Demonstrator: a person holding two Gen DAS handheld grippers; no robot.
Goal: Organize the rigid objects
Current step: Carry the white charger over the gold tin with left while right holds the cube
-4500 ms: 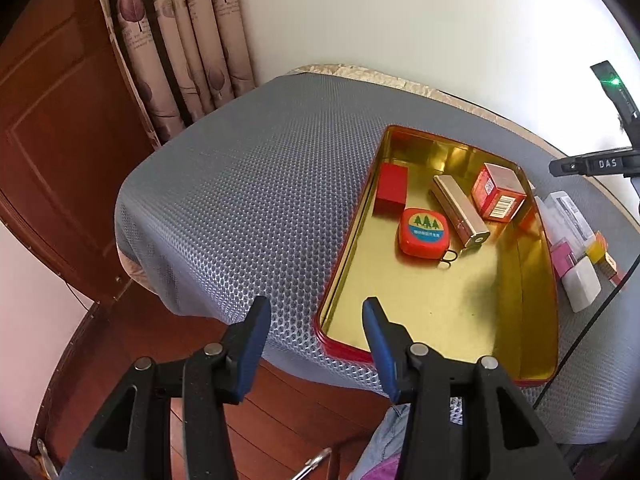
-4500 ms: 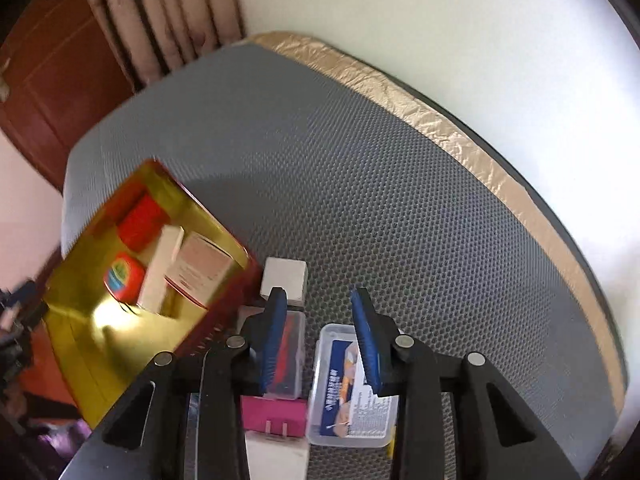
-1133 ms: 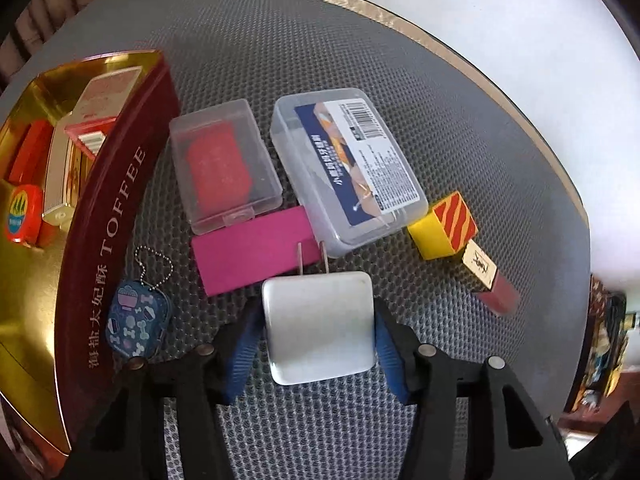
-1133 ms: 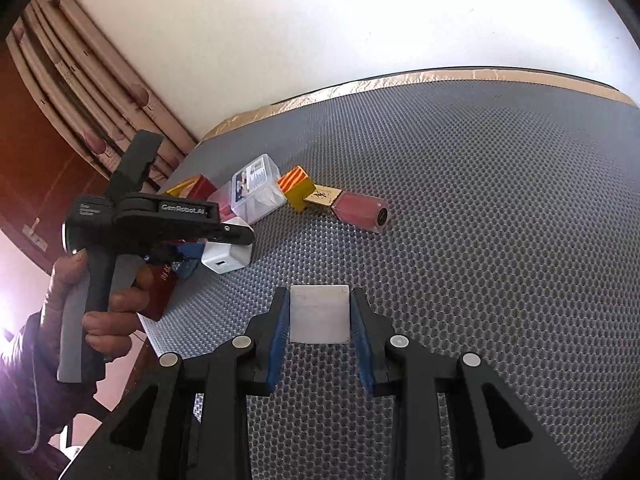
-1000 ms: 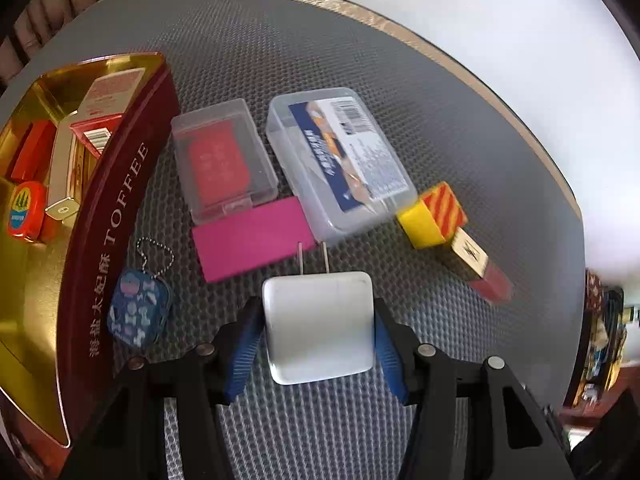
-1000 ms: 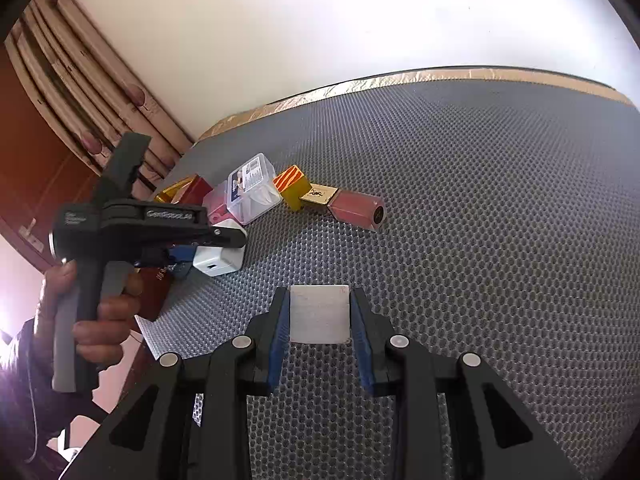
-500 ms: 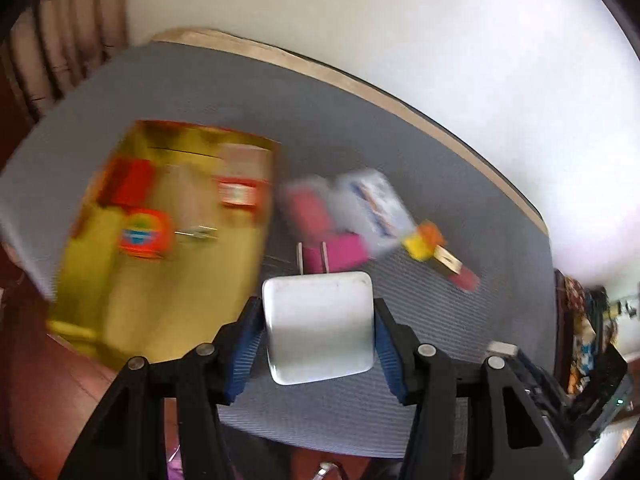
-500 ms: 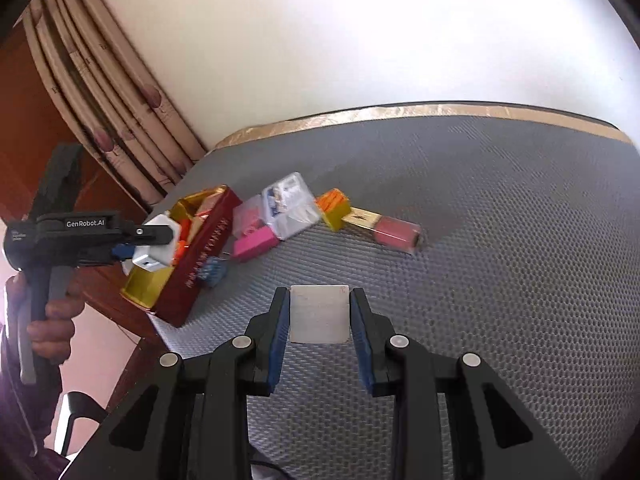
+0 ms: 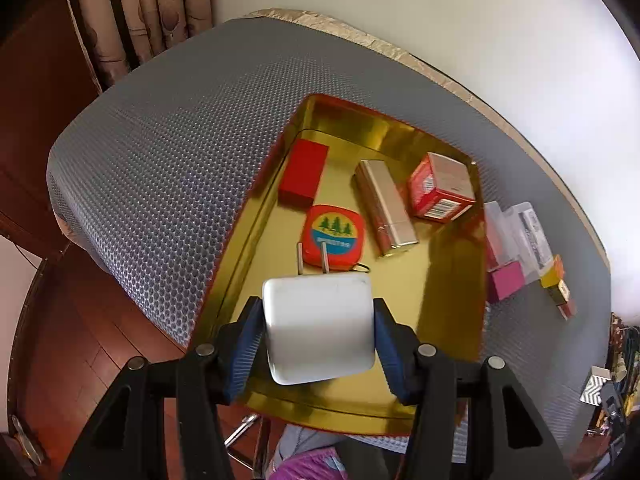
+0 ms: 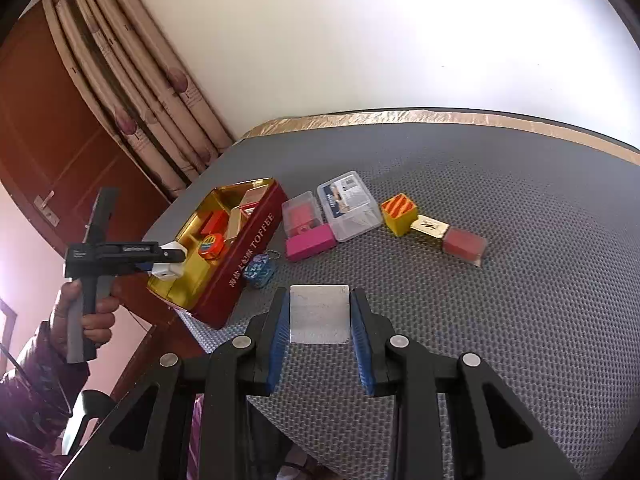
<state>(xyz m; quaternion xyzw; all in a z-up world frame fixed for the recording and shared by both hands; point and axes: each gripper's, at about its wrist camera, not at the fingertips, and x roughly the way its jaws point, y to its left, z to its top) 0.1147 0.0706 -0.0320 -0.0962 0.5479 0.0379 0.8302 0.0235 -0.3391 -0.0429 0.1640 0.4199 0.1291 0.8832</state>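
The left gripper (image 9: 319, 330) was clamped on a white plug adapter (image 9: 319, 326), its 2 prongs pointed forward, and was held above the near end of the gold-lined tin (image 9: 452, 300). Inside the tin, beyond the adapter, a round-cornered red tape measure (image 9: 333, 232) was seen, then a gold bar-shaped case (image 9: 386, 208), a flat red box (image 9: 303, 172) and a red-and-white carton (image 9: 440, 186) towards the far end.

The right gripper (image 10: 319, 316) was closed on a flat grey-white block (image 10: 319, 314), held over the grey mat (image 10: 540, 280) to the right of the tin. Just beside the tin's red wall a blue patterned keychain (image 10: 259, 270) lay, then a magenta block (image 10: 310, 243) and 2 clear plastic boxes (image 10: 348, 206). Farther right of the tin, a yellow-and-orange cube (image 10: 399, 209) and a pink bottle with a gold cap (image 10: 454, 240) were seen. The person's hand (image 10: 86, 312) was seen on the left tool's handle, left of the tin.
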